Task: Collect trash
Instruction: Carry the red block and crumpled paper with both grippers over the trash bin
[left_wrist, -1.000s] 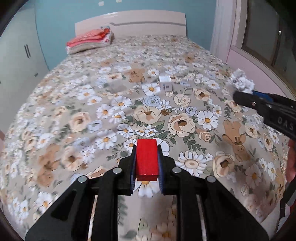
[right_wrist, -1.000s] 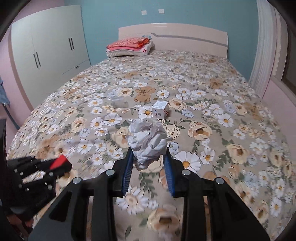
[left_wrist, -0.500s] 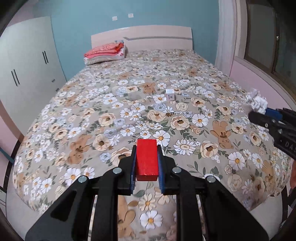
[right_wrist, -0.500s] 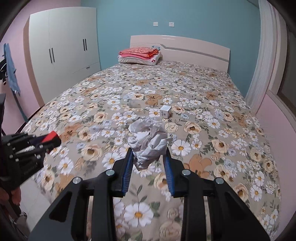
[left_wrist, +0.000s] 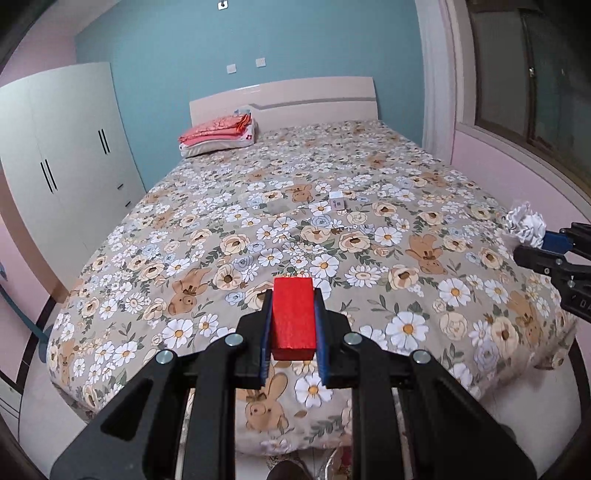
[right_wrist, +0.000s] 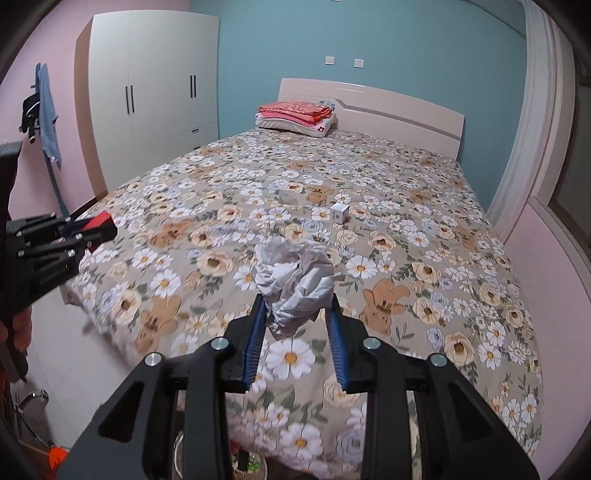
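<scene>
Left-wrist view: left gripper (left_wrist: 291, 325) is clamped on a red block (left_wrist: 293, 317), rigid, flat-faced and matte, squeezed across its long sides above the foot of the floral bed (left_wrist: 221, 236); likely light and hard, so a side pinch should suit it. Right-wrist view: right gripper (right_wrist: 297, 314) is closed on a crumpled paper ball (right_wrist: 295, 284), soft, very light and springy, best pinched through its bulk, while a small white box (right_wrist: 340, 212) lies mid-bed, stiff-sided and easy to grip across flat faces.

Our right gripper (right_wrist: 295, 314) clamps crumpled paper (right_wrist: 295, 284) above the bed's (right_wrist: 461, 295) foot edge; a small box (right_wrist: 340, 213) sits mid-bed.
</scene>
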